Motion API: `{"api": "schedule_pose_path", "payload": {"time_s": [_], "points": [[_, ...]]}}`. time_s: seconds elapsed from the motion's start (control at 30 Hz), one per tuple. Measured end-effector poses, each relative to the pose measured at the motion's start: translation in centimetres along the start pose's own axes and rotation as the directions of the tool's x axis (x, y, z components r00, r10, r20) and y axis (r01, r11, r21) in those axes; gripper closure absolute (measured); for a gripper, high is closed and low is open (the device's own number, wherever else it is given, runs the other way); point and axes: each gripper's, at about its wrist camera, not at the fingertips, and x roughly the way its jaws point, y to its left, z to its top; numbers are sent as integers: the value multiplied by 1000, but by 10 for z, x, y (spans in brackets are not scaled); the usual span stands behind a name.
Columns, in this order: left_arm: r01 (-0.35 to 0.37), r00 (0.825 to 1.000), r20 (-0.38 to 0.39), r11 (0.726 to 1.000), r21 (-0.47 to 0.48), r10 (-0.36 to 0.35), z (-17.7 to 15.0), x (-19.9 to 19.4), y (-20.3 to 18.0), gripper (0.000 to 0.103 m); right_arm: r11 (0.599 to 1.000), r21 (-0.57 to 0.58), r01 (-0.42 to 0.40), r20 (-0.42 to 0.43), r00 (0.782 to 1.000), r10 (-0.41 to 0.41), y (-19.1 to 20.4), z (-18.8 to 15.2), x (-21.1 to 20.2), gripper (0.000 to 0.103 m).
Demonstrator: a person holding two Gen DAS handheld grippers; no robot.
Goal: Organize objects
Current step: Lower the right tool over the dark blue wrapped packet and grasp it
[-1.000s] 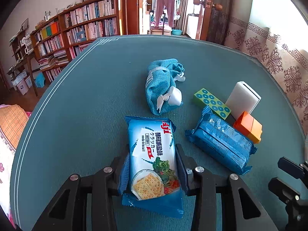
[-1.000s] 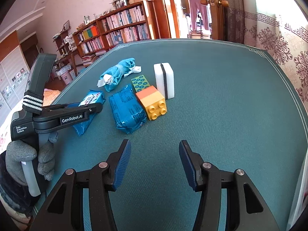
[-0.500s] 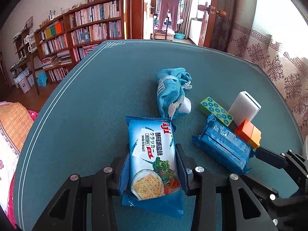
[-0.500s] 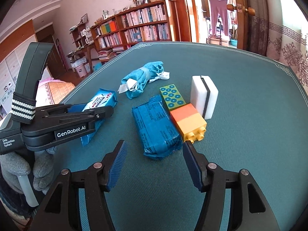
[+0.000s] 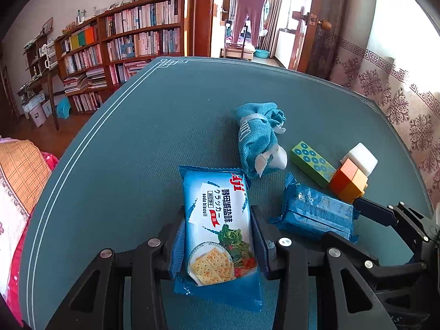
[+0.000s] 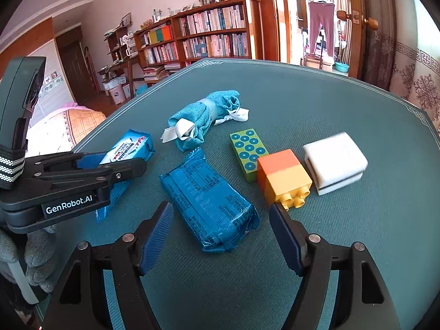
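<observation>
Left gripper (image 5: 217, 244) clamped on the cracker pack (image 5: 217, 220), pads pressing both long sides near the lower half; probably gripped there to keep the flat pack steady, label up, low over the green bench (image 5: 123, 165). In the right wrist view, same pack (image 6: 126, 151) seen edge-on inside that gripper (image 6: 110, 165), gloved hand (image 6: 30, 250) on the handle at far left.

Right gripper (image 6: 220, 236) wide apart, jaws just been opening, nothing pressed between them; near end of the dark blue pack (image 6: 209, 198) lying in the gap on the bench, touching neither pad. Looks lined up to take that pack across its width, so likely next to be sorted.

Rest of the pile gathered just beyond: rolled teal cloth (image 6: 203, 121), green dotted block (image 6: 247, 151), orange-yellow brick (image 6: 283, 178) touching the green block, white block (image 6: 335, 162) just beside the brick.

Hard to make out: white block smeared by blur; print on the dark blue pack unreadable; cannot tell whether the cracker pack is lifted clear of the bench or resting on it; lower edge of that pack partly behind the gripper frame; right gripper in the left view only a dark tip (image 5: 376, 211) at the frame edge.
</observation>
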Motion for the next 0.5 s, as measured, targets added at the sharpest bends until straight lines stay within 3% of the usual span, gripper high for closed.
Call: {"api": "schedule_pose_path", "payload": {"time_s": [0.5], "points": [[-10,1000,1,1000,-25,10,1,-1,7,58,994,-89,-61,-54,997,56,28,-8,4,30]]}}
